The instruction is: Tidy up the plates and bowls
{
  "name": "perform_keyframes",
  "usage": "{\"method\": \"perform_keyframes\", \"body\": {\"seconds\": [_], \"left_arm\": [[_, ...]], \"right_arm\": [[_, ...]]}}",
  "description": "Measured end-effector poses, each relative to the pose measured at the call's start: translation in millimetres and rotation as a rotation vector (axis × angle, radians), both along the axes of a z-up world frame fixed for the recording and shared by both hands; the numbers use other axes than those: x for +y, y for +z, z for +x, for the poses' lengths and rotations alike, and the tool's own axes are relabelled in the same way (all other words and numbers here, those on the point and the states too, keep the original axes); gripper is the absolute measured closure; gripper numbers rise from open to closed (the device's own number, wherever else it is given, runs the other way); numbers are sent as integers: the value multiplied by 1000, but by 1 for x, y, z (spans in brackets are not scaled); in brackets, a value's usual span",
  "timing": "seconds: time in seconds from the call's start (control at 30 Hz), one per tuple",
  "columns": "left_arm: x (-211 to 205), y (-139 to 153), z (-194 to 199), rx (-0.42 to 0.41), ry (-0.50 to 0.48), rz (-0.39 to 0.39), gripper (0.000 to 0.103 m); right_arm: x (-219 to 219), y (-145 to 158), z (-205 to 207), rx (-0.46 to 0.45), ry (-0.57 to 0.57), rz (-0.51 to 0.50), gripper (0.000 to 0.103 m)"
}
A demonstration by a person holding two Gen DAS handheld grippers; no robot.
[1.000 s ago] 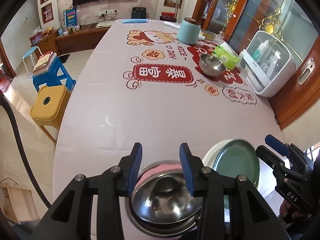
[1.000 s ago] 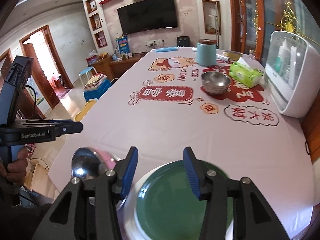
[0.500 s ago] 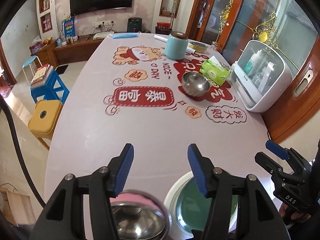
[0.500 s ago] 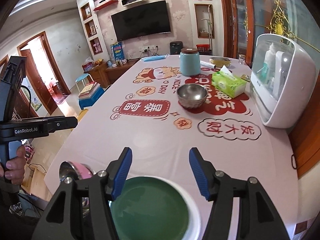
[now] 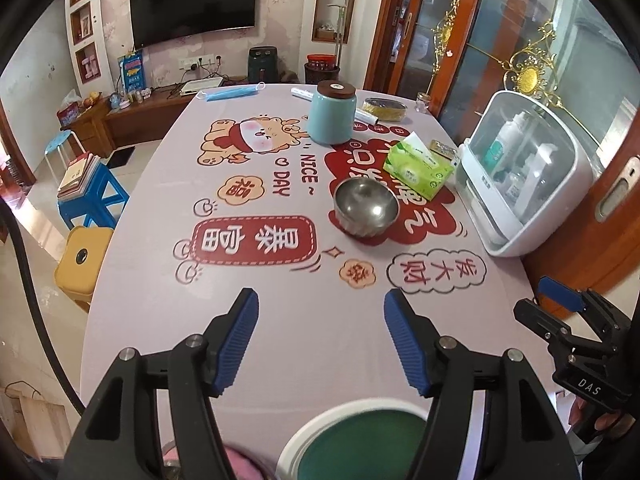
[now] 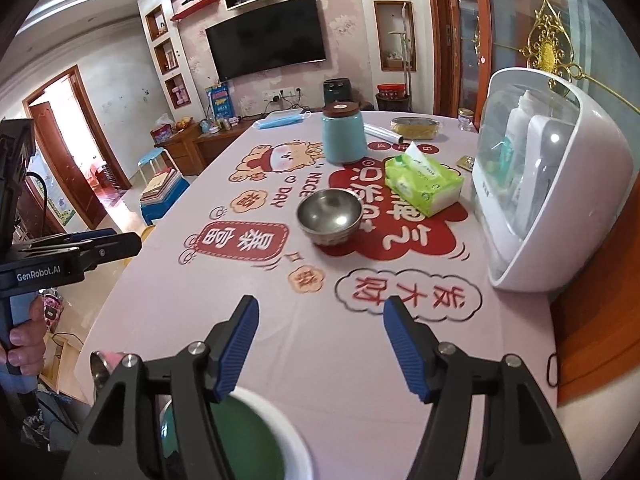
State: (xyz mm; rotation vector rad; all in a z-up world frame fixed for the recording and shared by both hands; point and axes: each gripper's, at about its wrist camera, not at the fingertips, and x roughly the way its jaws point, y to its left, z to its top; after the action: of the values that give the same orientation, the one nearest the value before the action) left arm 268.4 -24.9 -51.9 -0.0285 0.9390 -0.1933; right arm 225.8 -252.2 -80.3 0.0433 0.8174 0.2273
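Note:
A green plate with a white rim [image 5: 360,444] lies at the near table edge, also in the right wrist view [image 6: 256,436]. A steel bowl on a pink plate [image 6: 105,364] sits to its left, mostly hidden; only a pink sliver [image 5: 244,466] shows in the left wrist view. A second steel bowl [image 5: 366,208] [image 6: 329,216] stands mid-table. My left gripper [image 5: 320,340] is open and empty, held above the near table. My right gripper [image 6: 318,344] is open and empty, above the green plate.
On the table stand a teal canister [image 5: 332,112], a green tissue pack [image 5: 418,170], and a white storage box with bottles [image 5: 524,168] at the right edge. Blue [image 5: 94,200] and yellow [image 5: 82,260] stools stand left of the table.
Both grippers have lifted and drawn back from the near plates, and both have opened wider. The bowl on the pink plate and the green plate have slid toward the bottom of the views.

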Motion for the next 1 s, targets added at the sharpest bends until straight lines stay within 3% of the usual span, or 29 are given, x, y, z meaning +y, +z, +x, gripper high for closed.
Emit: {"method": "perform_keyframes", "body": {"seconds": [0.3,0.57,0.8,1.0], "left_arm": [[-20,-3,58,19,-1,20,38],[-38,-17,110,26,-31,52,38],[-46,-43,152,46,-1,-6,38],[-56,-87,180,105,8,-37,39]], "right_arm": [[-26,4,63,3,-22,48,37],[-23,-8,111,9,-11,47,37],[-12,-42,142,18,16,68,37],[-8,-83,170,66,-7,97,37]]}}
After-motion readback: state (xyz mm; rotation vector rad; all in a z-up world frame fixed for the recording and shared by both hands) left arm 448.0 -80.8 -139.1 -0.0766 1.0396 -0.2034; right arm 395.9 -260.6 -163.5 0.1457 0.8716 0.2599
